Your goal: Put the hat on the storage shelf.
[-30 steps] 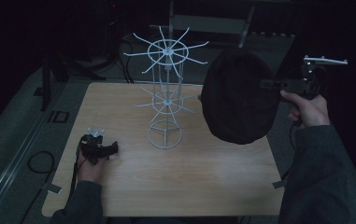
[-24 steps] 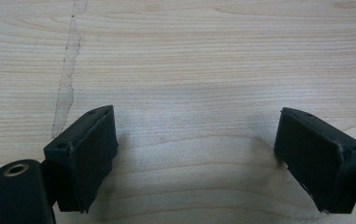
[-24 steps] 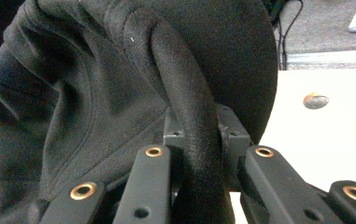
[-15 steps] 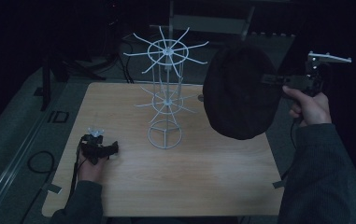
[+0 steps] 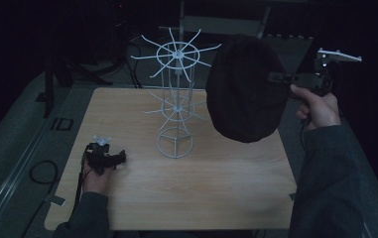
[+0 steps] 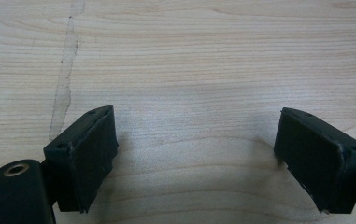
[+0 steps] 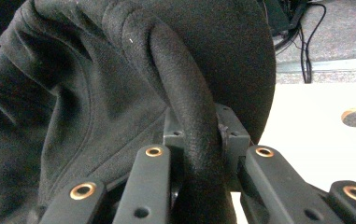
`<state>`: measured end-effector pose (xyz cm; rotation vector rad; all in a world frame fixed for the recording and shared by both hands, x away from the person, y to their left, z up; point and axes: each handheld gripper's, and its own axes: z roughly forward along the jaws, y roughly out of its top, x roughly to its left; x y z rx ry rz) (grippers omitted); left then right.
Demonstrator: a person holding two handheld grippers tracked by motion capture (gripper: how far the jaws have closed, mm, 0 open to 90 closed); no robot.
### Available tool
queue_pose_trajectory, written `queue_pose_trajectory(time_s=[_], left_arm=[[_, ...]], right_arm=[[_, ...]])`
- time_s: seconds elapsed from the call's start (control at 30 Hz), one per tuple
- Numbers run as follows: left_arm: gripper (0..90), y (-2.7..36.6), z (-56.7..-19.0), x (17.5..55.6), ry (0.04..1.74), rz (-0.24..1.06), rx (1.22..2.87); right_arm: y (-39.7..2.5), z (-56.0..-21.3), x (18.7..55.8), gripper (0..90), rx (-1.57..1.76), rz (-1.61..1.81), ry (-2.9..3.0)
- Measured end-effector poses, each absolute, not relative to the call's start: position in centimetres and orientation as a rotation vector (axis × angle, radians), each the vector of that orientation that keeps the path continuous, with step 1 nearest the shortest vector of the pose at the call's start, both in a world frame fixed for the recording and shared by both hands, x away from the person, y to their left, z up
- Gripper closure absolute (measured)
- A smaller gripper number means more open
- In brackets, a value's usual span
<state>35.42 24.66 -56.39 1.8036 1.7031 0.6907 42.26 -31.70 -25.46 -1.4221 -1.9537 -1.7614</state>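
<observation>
The wire rack [image 5: 175,101] stands toward the table's [image 5: 226,188] far edge, near the middle; the whole near half of the tabletop lies bare. The black hat [image 5: 246,89] hangs in the air just right of the rack's upper spokes, above the far right corner, apart from the wires. The right gripper [image 5: 282,78] has its jaws pinched tight on the hat's thick brim [image 7: 189,121]. The left gripper [image 5: 119,157] rests by the left edge, jaws spread wide over bare wood, holding nothing.
</observation>
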Motion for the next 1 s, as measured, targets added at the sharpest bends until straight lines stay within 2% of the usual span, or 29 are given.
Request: queue_pose_trajectory(time_s=[0.4,1.0], left_arm=[[14.2,24.7,-56.4,35.4,1.703,0.691,1.804],[14.2,24.6,-56.4,35.4,1.704,0.691,1.802]], right_arm=[[-30.3,-26.5,43.3,77.0,-1.405,-1.761,-1.864],[-31.0,-25.3,42.7,76.3,-1.348,-1.828,-1.829]])
